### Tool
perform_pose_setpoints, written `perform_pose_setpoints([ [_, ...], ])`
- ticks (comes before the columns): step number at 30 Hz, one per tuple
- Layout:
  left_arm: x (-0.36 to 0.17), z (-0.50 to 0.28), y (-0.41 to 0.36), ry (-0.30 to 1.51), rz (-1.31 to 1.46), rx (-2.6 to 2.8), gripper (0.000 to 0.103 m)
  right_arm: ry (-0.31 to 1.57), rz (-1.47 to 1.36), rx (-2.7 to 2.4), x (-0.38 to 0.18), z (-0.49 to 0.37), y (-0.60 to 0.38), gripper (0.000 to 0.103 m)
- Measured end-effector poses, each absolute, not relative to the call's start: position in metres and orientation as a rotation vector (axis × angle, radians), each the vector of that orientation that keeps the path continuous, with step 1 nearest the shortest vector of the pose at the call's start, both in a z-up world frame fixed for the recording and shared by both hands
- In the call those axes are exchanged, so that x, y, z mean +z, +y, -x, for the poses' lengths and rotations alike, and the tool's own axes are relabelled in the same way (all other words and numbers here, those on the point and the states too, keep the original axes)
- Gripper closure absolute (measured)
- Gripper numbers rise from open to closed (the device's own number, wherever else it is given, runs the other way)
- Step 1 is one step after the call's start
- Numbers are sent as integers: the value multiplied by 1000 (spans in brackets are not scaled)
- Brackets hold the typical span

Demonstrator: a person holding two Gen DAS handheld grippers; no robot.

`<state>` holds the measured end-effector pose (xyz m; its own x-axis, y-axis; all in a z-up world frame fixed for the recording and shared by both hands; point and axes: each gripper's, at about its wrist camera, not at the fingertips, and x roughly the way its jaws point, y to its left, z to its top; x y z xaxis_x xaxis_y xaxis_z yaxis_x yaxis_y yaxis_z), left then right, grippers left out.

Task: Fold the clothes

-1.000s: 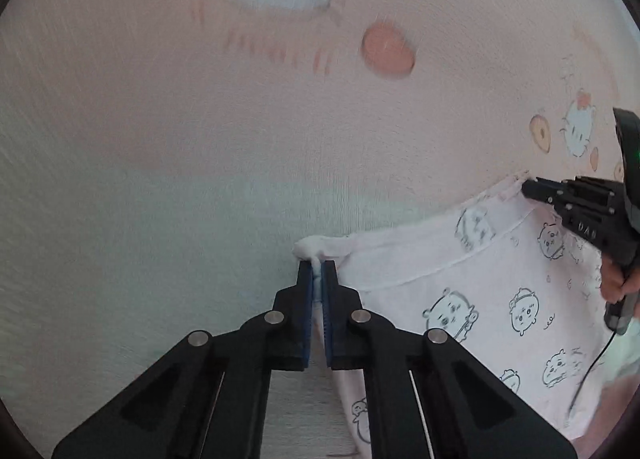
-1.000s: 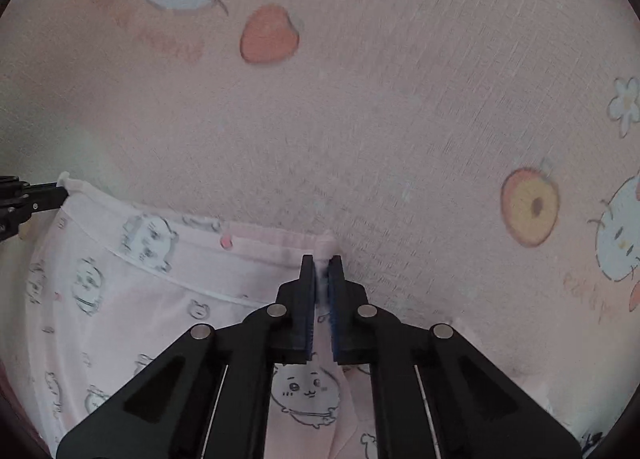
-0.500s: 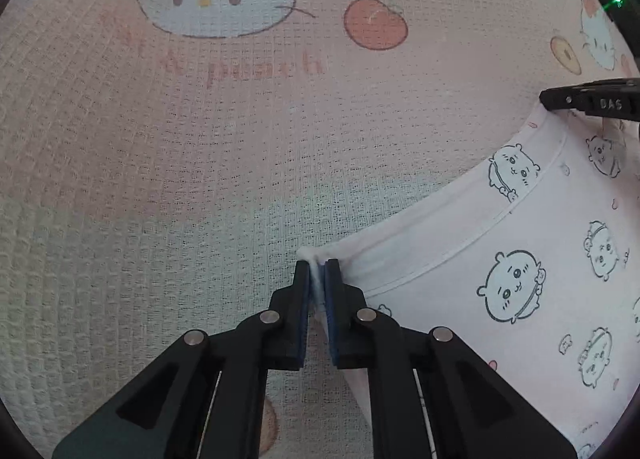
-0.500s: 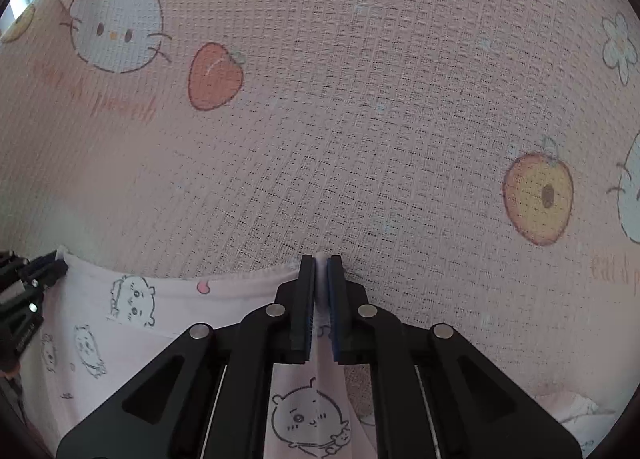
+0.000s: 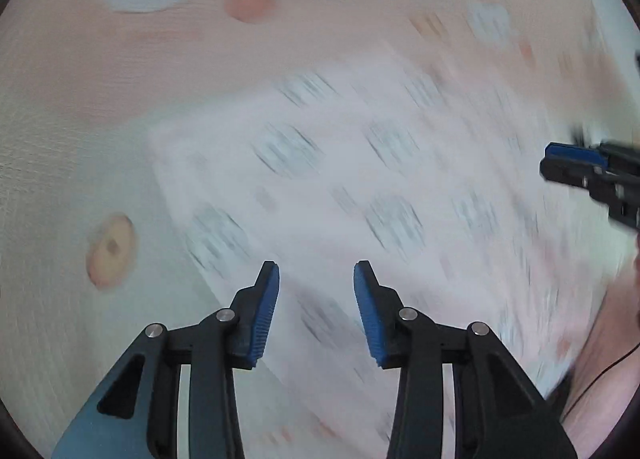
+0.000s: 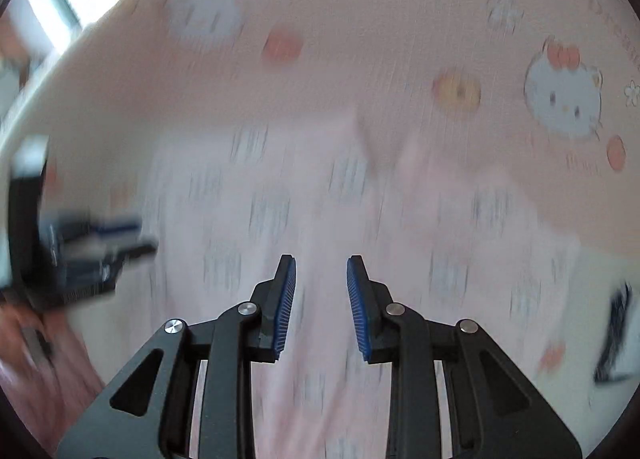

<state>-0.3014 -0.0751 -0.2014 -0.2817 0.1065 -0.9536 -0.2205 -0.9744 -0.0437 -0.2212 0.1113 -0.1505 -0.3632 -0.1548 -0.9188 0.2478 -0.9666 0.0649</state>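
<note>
Opening ribbed tongs (image 5: 316,279), soft printed garment (image 5: 360,163)

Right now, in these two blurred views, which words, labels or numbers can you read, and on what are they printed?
None can be read with certainty.
Pink lettering on the pink sheet, top right of the right wrist view: too blurred and cut off.
Small pink lettering beside the cat face: too blurred.
Prints on the white garment: blurred drawings, no text visible.

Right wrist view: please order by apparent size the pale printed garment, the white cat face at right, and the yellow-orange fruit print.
1. Pale printed garment, far the largest.
2. White cat face.
3. Yellow-orange fruit print, smallest.
Motion blur softens every edge.
</note>
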Motion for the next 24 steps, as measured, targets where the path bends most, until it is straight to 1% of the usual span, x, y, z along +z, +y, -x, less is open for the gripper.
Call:
perform_pose_setpoints([
  [1, -204, 288, -66, 172, 1774, 2338, 63, 204, -1630, -2397, -159, 202, 106, 77],
  [2, -207, 274, -59, 165, 1800, 2318, 64, 239, -1648, -2389, -168, 185, 104, 77],
  [6, -215, 230, -52, 115, 1877, 2308, 66, 162, -1762, -2395, -195, 130, 121, 77],
  [9, -219, 203, -55, 56, 1914, 2333, 67, 36, -1817, -2414, -205, 110, 141, 76],
  [10, -223, 196, -54, 68, 1931, 2336, 67, 7, -1836, -2407, -207, 107, 146, 75],
  [12, -235, 180, -51, 171, 1955, 2352, 67, -25, -1874, -2401, -213, 103, 155, 73],
  [15, -232, 166, -49, 231, 1954, 2358, 67, -73, -1875, -2414, -206, 99, 169, 73],
  [16, -228, 163, -51, 218, 1950, 2371, 67, -91, -1853, -2435, -200, 96, 174, 72],
  [20, -207, 168, -55, -20, 1768, 2437, 67, -125, -1809, -2510, -185, 87, 194, 71],
  [21, -206, 174, -51, -29, 1742, 2432, 67, -129, -1818, -2521, -185, 86, 199, 71],
  [24, -228, 186, -35, 122, 1818, 2340, 67, -171, -1857, -2529, -193, 90, 213, 71],
])
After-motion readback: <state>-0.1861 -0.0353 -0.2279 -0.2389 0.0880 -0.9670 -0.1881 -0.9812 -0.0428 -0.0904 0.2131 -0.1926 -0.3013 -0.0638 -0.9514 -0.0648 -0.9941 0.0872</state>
